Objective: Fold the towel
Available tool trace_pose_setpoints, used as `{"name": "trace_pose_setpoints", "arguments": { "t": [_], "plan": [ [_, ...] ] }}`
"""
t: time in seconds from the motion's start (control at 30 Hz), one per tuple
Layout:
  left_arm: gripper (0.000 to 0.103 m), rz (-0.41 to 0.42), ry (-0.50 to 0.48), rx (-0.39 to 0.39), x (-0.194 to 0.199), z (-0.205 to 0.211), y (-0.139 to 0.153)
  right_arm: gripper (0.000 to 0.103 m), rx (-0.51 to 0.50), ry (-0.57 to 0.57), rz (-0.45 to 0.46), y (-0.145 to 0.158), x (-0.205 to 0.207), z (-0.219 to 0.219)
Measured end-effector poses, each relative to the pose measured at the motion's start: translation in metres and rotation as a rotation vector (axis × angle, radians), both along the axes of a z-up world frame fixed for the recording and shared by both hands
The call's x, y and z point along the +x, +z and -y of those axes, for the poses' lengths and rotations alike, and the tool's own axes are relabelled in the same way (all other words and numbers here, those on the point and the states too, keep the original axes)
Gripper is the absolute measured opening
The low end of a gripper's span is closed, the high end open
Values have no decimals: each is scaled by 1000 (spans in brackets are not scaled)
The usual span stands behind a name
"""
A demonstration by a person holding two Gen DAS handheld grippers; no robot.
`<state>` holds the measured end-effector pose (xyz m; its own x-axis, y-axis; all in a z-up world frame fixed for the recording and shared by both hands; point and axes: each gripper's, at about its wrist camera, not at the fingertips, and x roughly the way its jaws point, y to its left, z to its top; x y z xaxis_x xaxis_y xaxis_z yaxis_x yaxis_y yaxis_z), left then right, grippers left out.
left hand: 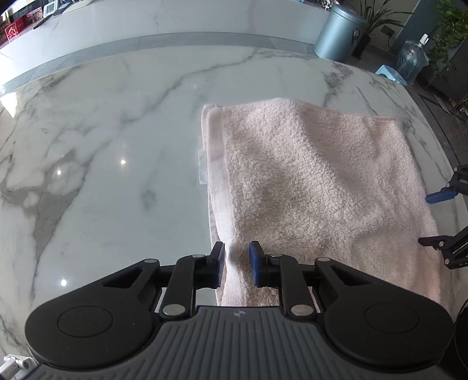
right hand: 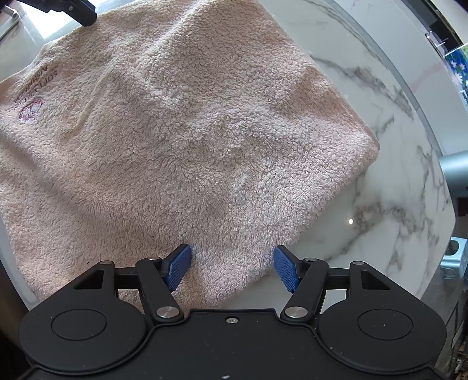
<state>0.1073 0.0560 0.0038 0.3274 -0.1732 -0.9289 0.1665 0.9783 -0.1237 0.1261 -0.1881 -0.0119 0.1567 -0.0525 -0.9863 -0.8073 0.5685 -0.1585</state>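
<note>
- Towel [left hand: 316, 181]: pink terry, already folded into layers, lying flat on marble counter [left hand: 102, 146]. Stacked hems show along its edge ahead-left of the L jaws.
- In R wrist view the towel [right hand: 181, 131] fills most of the frame ahead of the jaws; dark-red embroidered logo [right hand: 30, 109] far ahead-left, one corner reaching out ahead-right.
- Left gripper [left hand: 237, 264]: jaws narrow, a small gap between the blue pads. Towel's near-left corner lies below and ahead of that gap; pads don't visibly press on cloth, so nothing gripped as far as pics show.
- Right gripper [right hand: 232, 269]: jaws wide, pointing down over towel's near edge. L pad sits over terry, R pad past the towel's edge, above bare marble. Cloth lies under the gap, not pinched.
- R gripper also seen from L wrist cam [left hand: 438, 219], at far right of L jaws, by towel's right edge; fingers apart.
- A black bit of L gripper shows at top-left corner of R wrist view [right hand: 79, 11], beyond towel's far edge.
- Counter: white marble w/ grey veins, glossy, light spots reflected left of L jaws.
- Beyond counter, far ahead-right of L jaws: grey-blue round bin [left hand: 339, 32], potted plants [left hand: 380, 14], water bottle [left hand: 412, 58] on a small blue stool [left hand: 387, 73].
</note>
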Motion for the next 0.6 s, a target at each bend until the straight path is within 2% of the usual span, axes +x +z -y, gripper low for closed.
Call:
{"name": "trace_pose_setpoints", "arguments": {
  "t": [0.17,0.33,0.4,0.43,0.47,0.53,0.6],
  "plan": [
    [18,32,-18,59,-5,4,-4,62,1,-4,-5,0,-4,2],
    [18,56,17,58,-9,-9,7,62,2,-8,-12,-1,-8,4],
    [15,96,39,150,-10,-13,13,62,1,-8,-11,-1,-10,5],
    [15,100,44,144,-10,-17,15,62,1,-7,-10,-1,-12,5],
    [15,83,61,62,-9,-25,17,62,1,-8,-9,-1,-13,6],
    [15,63,74,-36,-8,-30,20,63,3,-8,-9,-2,-15,7],
    [15,71,48,-27,-8,-22,21,63,3,-10,-11,-2,-17,8]
  ]
}}
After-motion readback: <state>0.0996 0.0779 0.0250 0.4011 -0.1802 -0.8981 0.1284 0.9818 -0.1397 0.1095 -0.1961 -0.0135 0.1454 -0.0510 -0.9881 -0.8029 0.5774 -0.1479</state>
